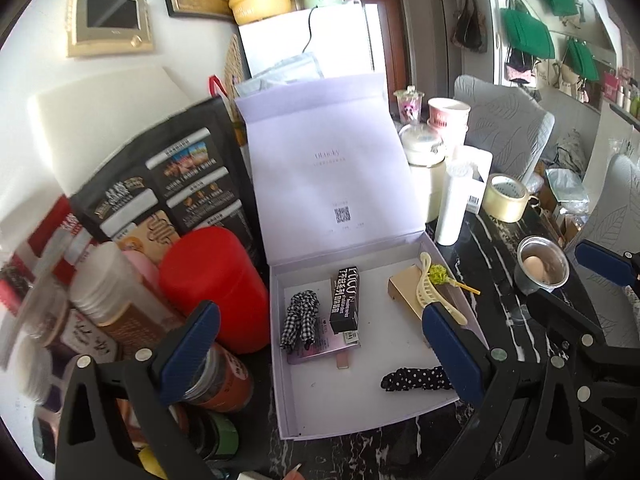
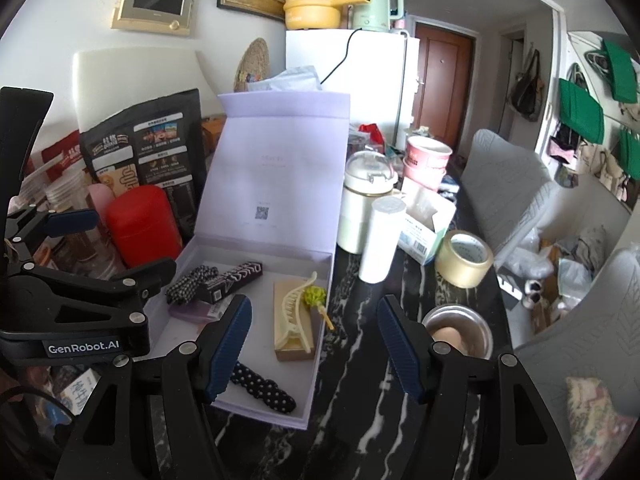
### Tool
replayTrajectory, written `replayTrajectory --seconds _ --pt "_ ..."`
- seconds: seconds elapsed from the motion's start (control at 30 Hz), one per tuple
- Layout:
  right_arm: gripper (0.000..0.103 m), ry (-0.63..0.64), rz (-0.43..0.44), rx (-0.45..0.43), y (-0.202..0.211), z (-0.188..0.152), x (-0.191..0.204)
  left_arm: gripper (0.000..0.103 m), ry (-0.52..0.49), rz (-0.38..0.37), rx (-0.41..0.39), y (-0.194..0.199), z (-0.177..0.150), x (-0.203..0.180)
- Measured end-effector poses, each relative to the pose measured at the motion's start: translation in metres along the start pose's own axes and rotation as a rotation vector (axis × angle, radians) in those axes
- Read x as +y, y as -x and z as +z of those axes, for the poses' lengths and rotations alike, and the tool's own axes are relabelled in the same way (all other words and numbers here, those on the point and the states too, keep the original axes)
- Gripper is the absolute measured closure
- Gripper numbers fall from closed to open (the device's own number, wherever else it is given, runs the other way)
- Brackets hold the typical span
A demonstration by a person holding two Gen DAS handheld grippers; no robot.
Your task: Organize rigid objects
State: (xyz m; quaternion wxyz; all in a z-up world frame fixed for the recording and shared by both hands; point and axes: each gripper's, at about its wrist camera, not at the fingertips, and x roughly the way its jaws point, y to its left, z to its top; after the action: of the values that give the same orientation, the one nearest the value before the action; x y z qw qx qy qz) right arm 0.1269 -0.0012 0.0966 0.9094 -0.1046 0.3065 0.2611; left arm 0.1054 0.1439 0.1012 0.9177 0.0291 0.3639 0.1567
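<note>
On the dark marble table (image 2: 360, 340), the open lavender box (image 1: 400, 416) holds hair clips, a cream claw clip (image 1: 434, 298) on a gold box; left gripper (image 1: 320, 344) and right gripper (image 2: 320, 356) both open, empty.

Lavender box (image 1: 362, 416); red canister (image 1: 216, 288); polka-dot black clip (image 1: 416, 378); cream claw clip (image 1: 434, 294).

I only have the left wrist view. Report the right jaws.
Observer: The right gripper has its jaws open and empty, over bare dark tabletop between the box and the metal cup.
Operator: Now trace the cream claw clip. My own finger covers its near end.
Observer: The whole cream claw clip lies lengthwise on the tan block. Its near end stops at the block's near edge.
</note>
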Motion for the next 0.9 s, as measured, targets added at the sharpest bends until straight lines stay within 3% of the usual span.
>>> replayTrajectory --seconds 0.6,0.9 --pt "0.033 -0.017 -0.054 -0.110 0.084 -0.018 0.015 0.000 0.040 -0.007 -0.140 0.086 -0.031 0.022" --pt "0.031 -0.028 -0.083 -0.114 0.105 -0.042 0.029 0.000 0.025 -0.032 -0.148 0.101 -0.063 0.022"
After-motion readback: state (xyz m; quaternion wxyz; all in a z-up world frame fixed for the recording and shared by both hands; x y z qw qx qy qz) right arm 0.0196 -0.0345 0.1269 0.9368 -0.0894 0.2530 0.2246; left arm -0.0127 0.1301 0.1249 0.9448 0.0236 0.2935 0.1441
